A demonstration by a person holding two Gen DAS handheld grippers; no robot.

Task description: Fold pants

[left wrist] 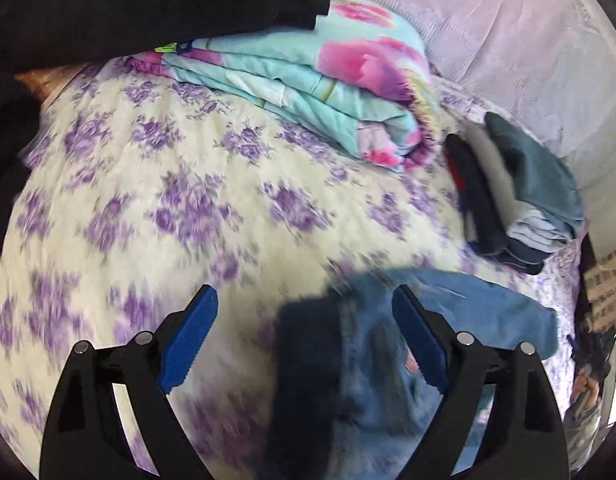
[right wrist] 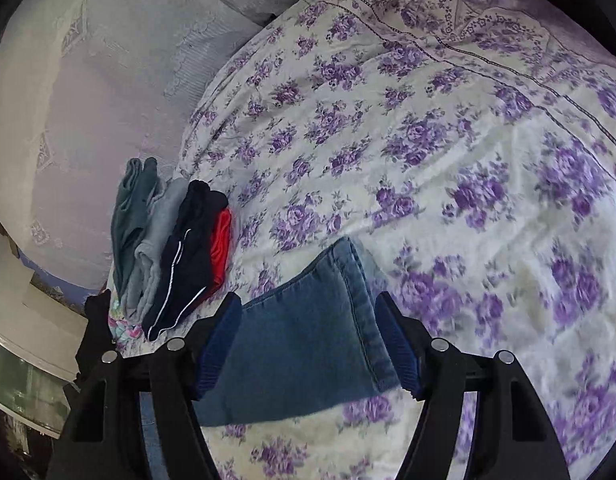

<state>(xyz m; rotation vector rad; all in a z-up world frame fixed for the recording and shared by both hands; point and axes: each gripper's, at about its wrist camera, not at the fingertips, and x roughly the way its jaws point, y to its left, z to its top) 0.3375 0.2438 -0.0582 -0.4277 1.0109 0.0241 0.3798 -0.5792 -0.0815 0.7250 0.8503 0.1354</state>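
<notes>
Folded blue jeans span the gap between my right gripper's blue pads, which are shut on them. They hang just above the purple-flowered bedcover. In the left wrist view the same jeans appear blurred, low and to the right. My left gripper stands wide open over them, and neither pad presses on the cloth. A dark blurred shape lies between its fingers; I cannot tell what it is.
A stack of folded clothes sits by the bedcover's edge. A folded teal and pink blanket lies further back with black cloth across it. A pale lace spread lies beyond.
</notes>
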